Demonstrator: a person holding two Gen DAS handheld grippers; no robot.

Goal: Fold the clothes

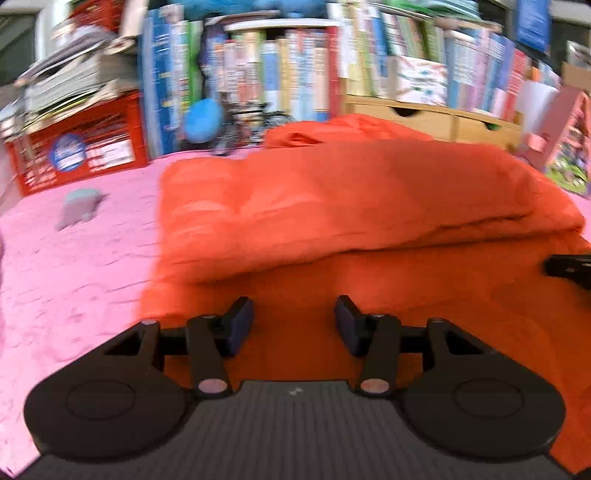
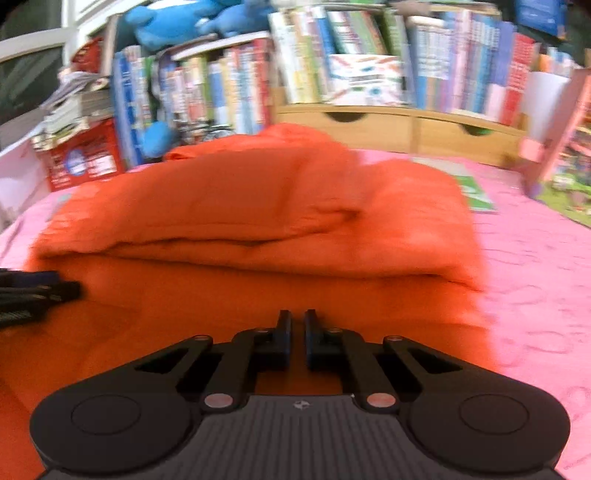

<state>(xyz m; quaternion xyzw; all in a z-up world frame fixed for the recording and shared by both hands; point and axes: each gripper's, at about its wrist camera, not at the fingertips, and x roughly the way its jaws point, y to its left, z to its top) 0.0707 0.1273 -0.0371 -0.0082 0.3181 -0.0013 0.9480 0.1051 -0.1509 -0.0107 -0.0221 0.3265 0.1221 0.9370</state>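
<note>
The orange cloth (image 1: pixel 369 206) lies on the pink bed cover (image 1: pixel 74 295), w/ its far part folded over into a thick puffy layer on top of the flat part. The left gripper (image 1: pixel 294 325) is low over the flat part, right in front of the fold edge; its two fingers are wide apart and nothing is btwn them but the cloth under them. The pink cover shows to the left of this tool, and a small grey thing (image 1: pixel 79 208) sits on it, well apart from the cloth. The tip of the right gripper pokes in at the right side of the left cam view. In the right cam view, the right gripper (image 2: pixel 297 338) is also over the flat orange cloth (image 2: pixel 258 206), just in front of the fold. Its fingers are almost together, w/ only a thin gap; I can't tell if any cloth is pinched there. Pink bed cover (image 2: pixel 535 295) shows to its right, and a green book (image 2: pixel 476 192) lies past the cloth's right corner. Far ahead of both tools are shelves full of books (image 2: pixel 369 55), a red box (image 1: pixel 81 155) and blue soft toys (image 2: pixel 177 22). Both views are blurry.
</note>
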